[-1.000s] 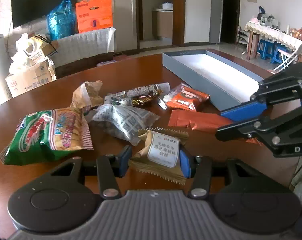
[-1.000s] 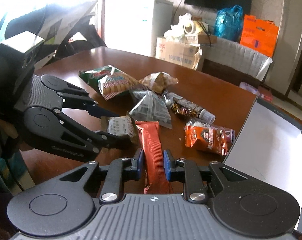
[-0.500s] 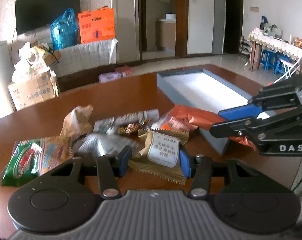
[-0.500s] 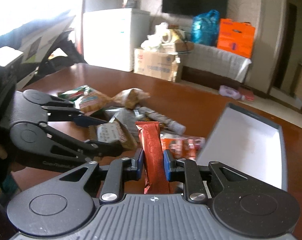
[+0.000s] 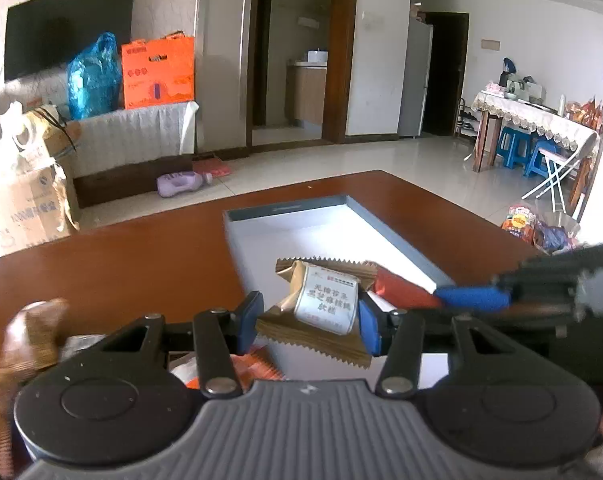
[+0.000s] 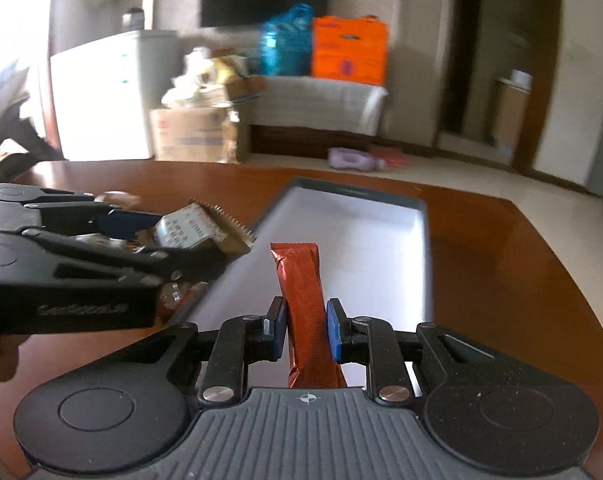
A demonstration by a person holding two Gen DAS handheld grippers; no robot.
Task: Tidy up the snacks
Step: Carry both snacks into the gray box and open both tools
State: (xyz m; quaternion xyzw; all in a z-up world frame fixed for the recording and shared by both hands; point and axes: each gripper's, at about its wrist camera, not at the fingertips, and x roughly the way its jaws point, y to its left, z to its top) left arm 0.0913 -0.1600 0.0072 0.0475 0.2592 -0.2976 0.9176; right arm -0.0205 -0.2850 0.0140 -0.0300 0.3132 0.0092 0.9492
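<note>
A small tan foil snack packet with a white printed label (image 5: pixel 321 307) sits clamped between the blue pads of the left hand-held gripper (image 5: pixel 309 320), its serrated ends sticking out in front and behind. It is held in the air at the near edge of a shallow rectangular grey box with a white inside (image 5: pixel 325 236), which lies open on the bench (image 5: pixel 121 264), a glossy reddish-brown wooden top. In the right wrist view the same packet (image 6: pixel 199 232) juts from the left hand-held gripper (image 6: pixel 149 240) just left of the box's long wall (image 6: pixel 421 264).

A long, narrow orange-red foil snack bar (image 6: pixel 305 304) is pinched at its middle by the right hand-held gripper (image 6: pixel 306 330), whose jaws stand narrow around it. The bar points forward over the white floor of the box, its far end raised. From the left wrist camera the bar (image 5: pixel 401 290) shows behind the tan packet, with the right hand-held gripper (image 5: pixel 473 298) reaching in from the right.

Other snack wrappers, blurred, lie on the bench at the lower left of the left wrist view (image 5: pixel 29 332). Beyond the bench are a tiled floor, a cardboard carton (image 5: pixel 21 208), a blue plastic bag (image 5: pixel 91 76) and an orange paper bag (image 5: pixel 157 72).
</note>
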